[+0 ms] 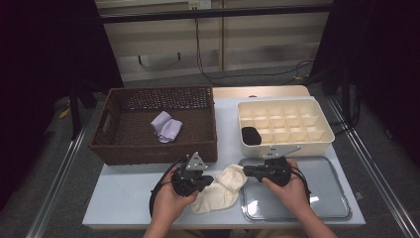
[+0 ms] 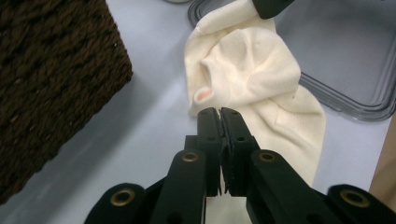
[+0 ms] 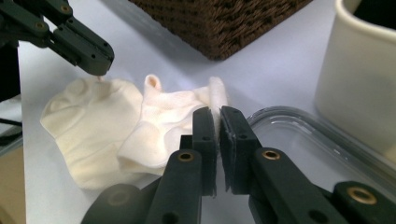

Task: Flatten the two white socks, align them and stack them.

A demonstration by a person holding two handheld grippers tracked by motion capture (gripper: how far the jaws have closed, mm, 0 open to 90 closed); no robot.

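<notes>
A cream sock [image 1: 220,191] lies crumpled on the pale table between my two grippers. My left gripper [image 1: 210,179] is shut on its near-left part; in the left gripper view the jaws [image 2: 219,114] meet at the sock [image 2: 252,70] edge. My right gripper [image 1: 246,171] is shut on the sock's far right edge, beside the tray; in the right gripper view a strip of cloth [image 3: 215,95] stands between the closed tips [image 3: 217,113]. The left gripper [image 3: 98,70] touches the sock's other end there. The right gripper's tip [image 2: 271,5] sits on the sock's far end.
A dark wicker basket [image 1: 148,148] at left holds lilac socks [image 1: 166,127]. A cream divided box [image 1: 287,144] at back right has a black sock [image 1: 251,135] in one compartment. A grey tray [image 1: 322,198] lies at front right.
</notes>
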